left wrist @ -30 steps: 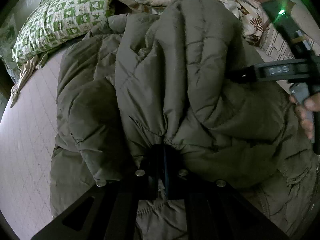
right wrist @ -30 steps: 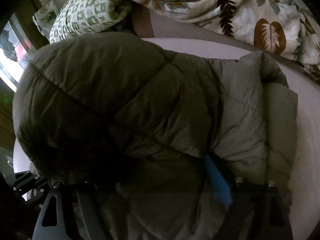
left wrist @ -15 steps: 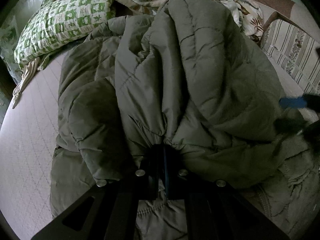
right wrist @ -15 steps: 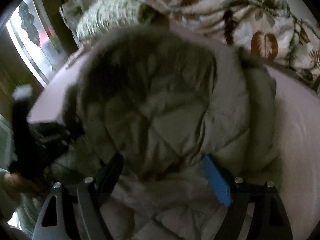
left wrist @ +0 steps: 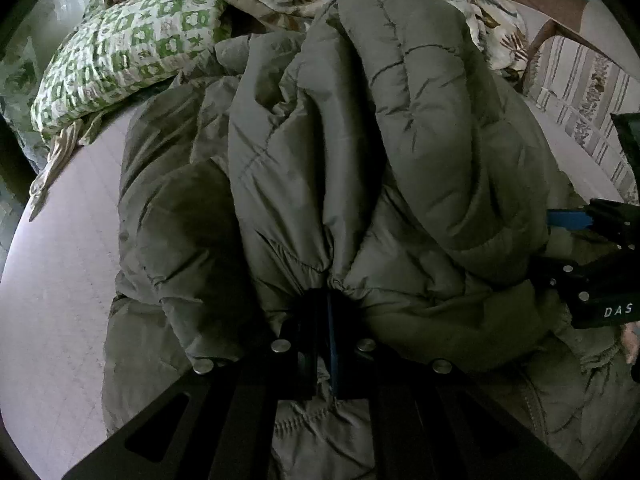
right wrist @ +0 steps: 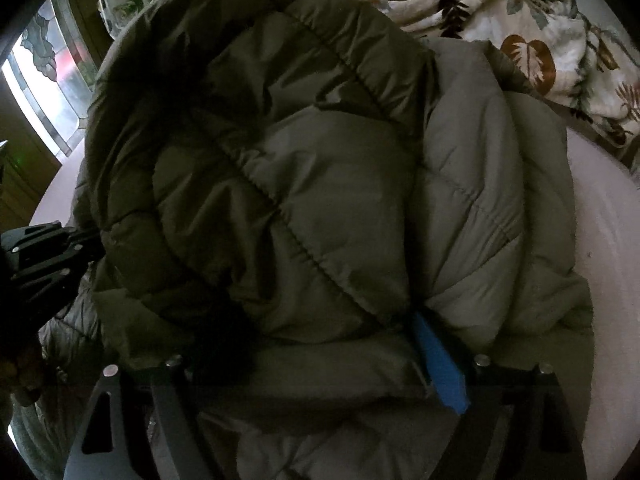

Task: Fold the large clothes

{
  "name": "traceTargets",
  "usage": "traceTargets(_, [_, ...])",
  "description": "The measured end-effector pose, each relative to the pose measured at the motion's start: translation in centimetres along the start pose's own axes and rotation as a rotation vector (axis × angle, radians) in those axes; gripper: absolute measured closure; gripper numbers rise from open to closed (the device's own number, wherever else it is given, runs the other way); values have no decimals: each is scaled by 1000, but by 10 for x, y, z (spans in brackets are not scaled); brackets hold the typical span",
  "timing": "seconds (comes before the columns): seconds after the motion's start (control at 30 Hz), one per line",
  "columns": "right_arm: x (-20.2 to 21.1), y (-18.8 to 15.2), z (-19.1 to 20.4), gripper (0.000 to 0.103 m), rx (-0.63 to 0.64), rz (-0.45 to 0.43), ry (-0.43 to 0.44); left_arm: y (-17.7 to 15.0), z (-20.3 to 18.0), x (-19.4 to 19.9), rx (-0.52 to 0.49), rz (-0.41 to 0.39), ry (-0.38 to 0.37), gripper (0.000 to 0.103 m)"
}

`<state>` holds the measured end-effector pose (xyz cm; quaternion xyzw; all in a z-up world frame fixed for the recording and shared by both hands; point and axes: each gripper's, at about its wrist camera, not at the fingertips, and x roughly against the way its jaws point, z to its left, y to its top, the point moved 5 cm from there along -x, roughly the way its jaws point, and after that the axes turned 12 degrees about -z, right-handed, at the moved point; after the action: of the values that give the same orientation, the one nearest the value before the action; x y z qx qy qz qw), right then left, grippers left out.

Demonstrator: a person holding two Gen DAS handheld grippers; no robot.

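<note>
Left wrist view: left gripper (left wrist: pixel 327 312) stays clamped on the jacket (left wrist: pixel 360 160); right gripper (right wrist: pixel 320 344), open wide around a bunched fold, has swung back in, ready to pinch.

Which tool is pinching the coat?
The left tool: its fingers are squeezed shut on the green coat. The right tool is spread wide around a puffy fold.

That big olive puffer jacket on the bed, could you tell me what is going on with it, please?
A person is folding the olive puffer jacket on the bed with two tools. The left hand-held gripper is shut on a gathered bunch of its fabric. The right hand-held gripper stands wide, a thick fold of the jacket between its fingers. A green patterned pillow and a leaf-print blanket lie behind.
</note>
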<state>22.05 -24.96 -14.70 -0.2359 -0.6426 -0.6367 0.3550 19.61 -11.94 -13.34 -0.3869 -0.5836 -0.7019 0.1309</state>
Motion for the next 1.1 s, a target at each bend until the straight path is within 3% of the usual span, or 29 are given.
traceTargets(0.47, [28,-4,22,15,-4,-38,-37,-4,-12,30,19,-39,95,99])
traceTargets(0.53, [35,-2,24,15,-14,-58,-35,-7,-16,37,9,-34,103,91])
traceTargets(0.57, [40,-3,25,15,-18,-67,-34,-8,-16,41,9,-33,106,75])
traceTargets(0.6, [43,-3,26,15,-21,-74,-33,-9,-15,46,13,-34,114,50])
traceTargets(0.67, [53,-2,29,15,-25,-90,-32,-8,-10,59,31,-62,122,25])
traceTargets(0.77, [66,-2,32,14,-24,-113,-30,-7,-3,75,57,-88,103,24])
traceTargets(1.1, [112,-14,34,14,-33,-164,-19,-17,4,103,80,-94,140,24])
